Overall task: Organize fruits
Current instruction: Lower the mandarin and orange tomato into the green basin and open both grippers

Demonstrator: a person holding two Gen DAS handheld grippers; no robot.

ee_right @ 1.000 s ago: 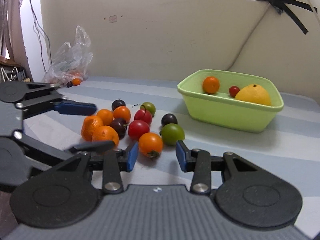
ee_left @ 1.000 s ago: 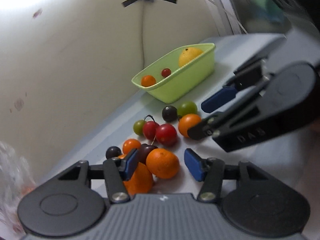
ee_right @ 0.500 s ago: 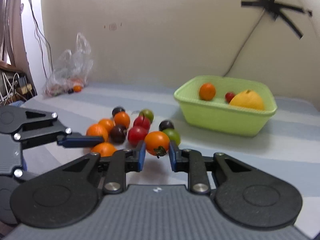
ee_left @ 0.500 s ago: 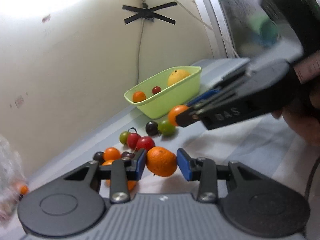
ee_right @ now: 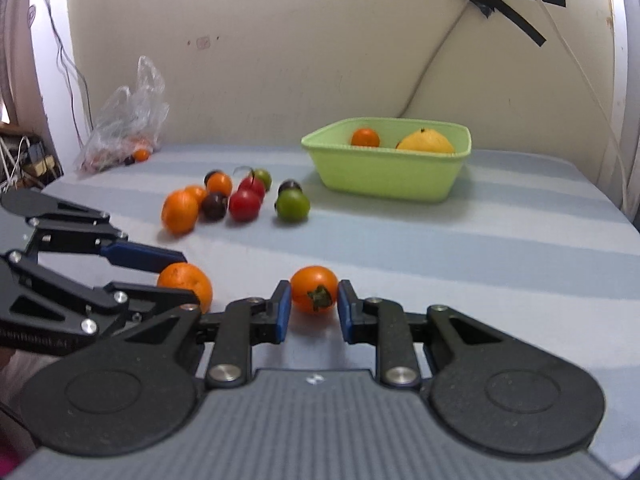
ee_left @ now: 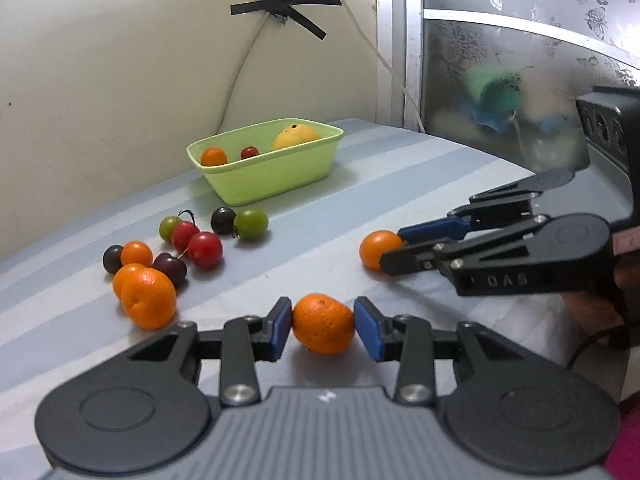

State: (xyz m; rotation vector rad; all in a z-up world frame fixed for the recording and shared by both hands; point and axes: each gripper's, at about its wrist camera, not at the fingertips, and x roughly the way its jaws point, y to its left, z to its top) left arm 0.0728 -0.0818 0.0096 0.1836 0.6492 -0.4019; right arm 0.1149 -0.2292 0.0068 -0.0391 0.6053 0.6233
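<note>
Currently both grippers loaded: left gripper (ee_left: 323,326) clamped on mandarin (ee_left: 323,323), right gripper (ee_right: 310,307) clamped on orange tomato (ee_right: 314,289). Green basket (ee_right: 394,184) lies at 1 o'clock from your right jaws, nearer that hand; carry there.

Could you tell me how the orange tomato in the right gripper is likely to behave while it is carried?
The tomato looks smooth and round, so it may slip between the pads. Probably thin-skinned; a hard squeeze could bruise it.
</note>
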